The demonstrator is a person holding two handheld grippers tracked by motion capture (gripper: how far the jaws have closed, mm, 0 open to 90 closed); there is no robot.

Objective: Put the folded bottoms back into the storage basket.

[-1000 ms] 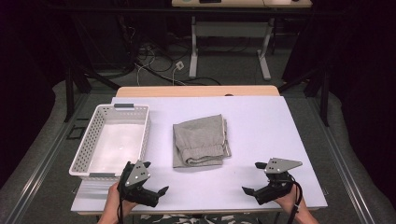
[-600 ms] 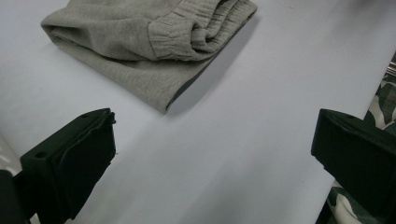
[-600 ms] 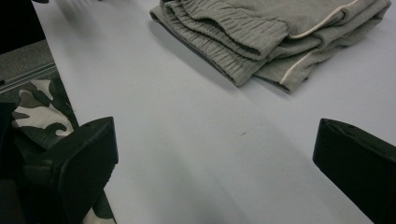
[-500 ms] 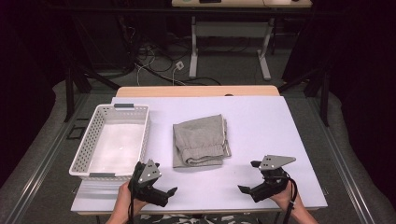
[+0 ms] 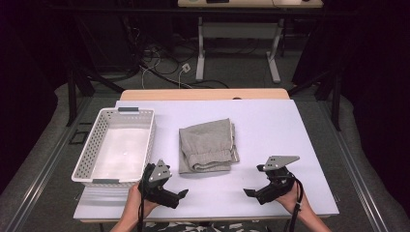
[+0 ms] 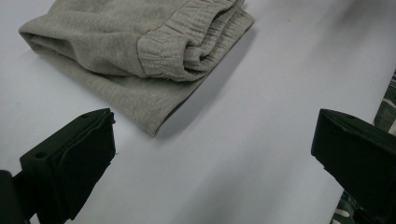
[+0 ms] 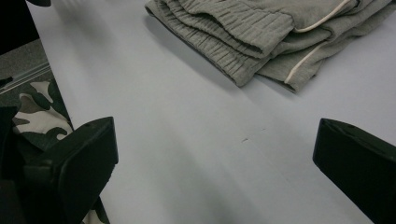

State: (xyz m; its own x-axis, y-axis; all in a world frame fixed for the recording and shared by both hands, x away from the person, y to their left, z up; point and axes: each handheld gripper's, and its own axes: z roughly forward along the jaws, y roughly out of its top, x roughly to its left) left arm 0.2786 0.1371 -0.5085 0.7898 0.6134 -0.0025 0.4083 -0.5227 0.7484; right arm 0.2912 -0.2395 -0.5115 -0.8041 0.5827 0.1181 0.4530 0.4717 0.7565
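High view, the garment: we've got a folded grey pair of sweatpants [image 5: 208, 146] lying flat mid-tabletop [image 5: 290, 125], elastic waistband facing our side.
High view, left gripper [image 5: 181, 195]: sits near the front edge, just beside the near corner of the sweatpants but not touching; fingers spread apart, nothing in them.
High view, right gripper [image 5: 249, 192]: also at the front edge, well apart from the sweatpants on the other side, pointing in toward the middle; fingers spread too, empty.
High view, basket: a white perforated plastic basket [image 5: 92, 154] stands on the left part of the tabletop, beside the sweatpants with a gap between.
Left gripper view, fingers [image 6: 70, 158]: wide apart, holding nothing, white tabletop [image 6: 243, 154] between them.
Left gripper view, sweatpants [image 6: 116, 56]: ahead and to the upper left, nearest folded corner just past the left finger, ribbed waistband rolled on top.
Right gripper view, fingers [image 7: 79, 163]: same deal, released and far apart over bare tabletop [image 7: 187, 140].
Right gripper view, sweatpants [image 7: 261, 32]: up top, clearly ahead of the fingers, layers stacked with a pale piping line along one edge.
Right gripper view, camo: a patch of camouflage cloth [image 7: 37, 121] shows past the tabletop edge at left.
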